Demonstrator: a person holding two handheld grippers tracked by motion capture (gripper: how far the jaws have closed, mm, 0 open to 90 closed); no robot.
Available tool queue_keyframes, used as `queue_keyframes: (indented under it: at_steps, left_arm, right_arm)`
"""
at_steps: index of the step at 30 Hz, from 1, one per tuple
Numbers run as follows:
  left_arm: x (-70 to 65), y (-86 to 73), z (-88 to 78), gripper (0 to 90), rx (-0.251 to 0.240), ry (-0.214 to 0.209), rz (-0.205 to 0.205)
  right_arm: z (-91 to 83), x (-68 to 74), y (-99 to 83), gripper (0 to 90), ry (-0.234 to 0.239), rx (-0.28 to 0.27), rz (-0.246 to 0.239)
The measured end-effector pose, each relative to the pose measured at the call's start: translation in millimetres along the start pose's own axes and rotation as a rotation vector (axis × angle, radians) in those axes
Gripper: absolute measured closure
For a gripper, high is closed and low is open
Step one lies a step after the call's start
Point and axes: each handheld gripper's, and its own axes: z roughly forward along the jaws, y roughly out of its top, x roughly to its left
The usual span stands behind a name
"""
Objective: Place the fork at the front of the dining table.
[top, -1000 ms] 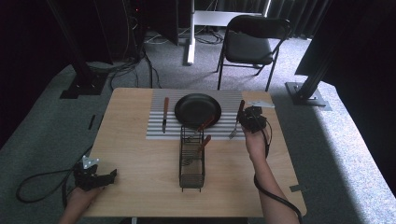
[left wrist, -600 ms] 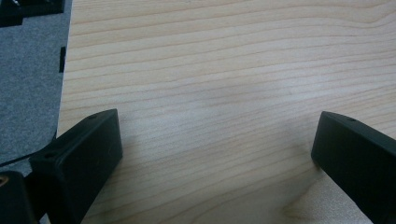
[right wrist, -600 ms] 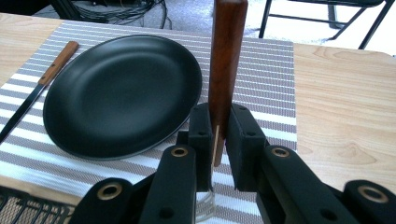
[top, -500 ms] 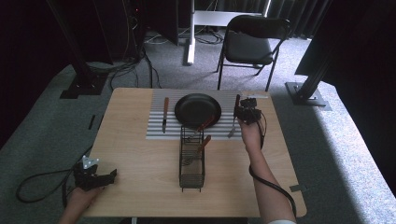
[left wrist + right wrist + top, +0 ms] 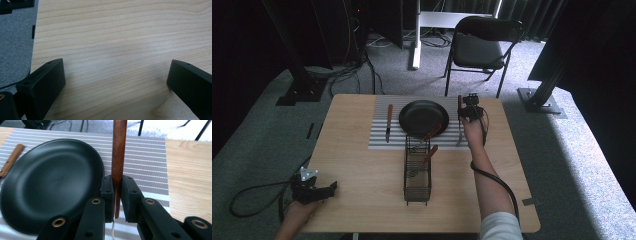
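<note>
Overhead view; two close tongs-mounted views

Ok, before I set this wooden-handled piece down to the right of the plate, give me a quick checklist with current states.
1. Grip: right gripper shut on the wooden-handled utensil: ok.
2. Which utensil it is: its working end is hidden below the jaws: cannot tell.
3. Landing spot: bare striped placemat right of the black plate: ok.
4. Clearance from the plate: handle stands beside the rim, apart from it: ok.
5. Left gripper open, resting at the table's near left corner, out of the way: ok.
6. Wire caddy sits nearer the person, clear of the spot: ok.
</note>
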Motion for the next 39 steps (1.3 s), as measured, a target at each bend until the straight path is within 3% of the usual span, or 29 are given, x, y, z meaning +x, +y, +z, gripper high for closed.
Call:
queue_keyframes:
  at_steps: [12, 23, 27, 30, 35, 39]
  left_arm:
    - [-0.1, 0.0, 0.0, 1.6, 0.000, 0.000, -0.001]
    - [-0.4, 0.7, 0.7, 1.6, 0.000, 0.003, -0.005]
    - [-0.4, 0.7, 0.7, 1.6, 0.000, 0.003, -0.005]
    - [-0.3, 0.7, 0.7, 1.6, 0.000, 0.003, -0.005]
    - [-0.3, 0.7, 0.7, 1.6, 0.000, 0.003, -0.005]
    - [-0.2, 0.7, 0.7, 1.6, 0.001, 0.003, -0.004]
  right_arm:
    - [62.5, -8.3, 15.7, 80.9, -0.034, 0.149, 0.057]
    - [99.9, -7.1, 7.4, 80.8, -0.064, 0.252, 0.073]
    - [100.9, -8.1, 8.3, 79.5, -0.055, 0.247, 0.074]
    - [98.3, -8.3, 9.1, 71.8, -0.050, 0.241, 0.085]
    - [68.7, -4.6, 5.8, 66.2, -0.018, 0.197, 0.048]
    - [52.1, -4.2, -6.5, 61.1, 0.016, 0.211, 0.032]
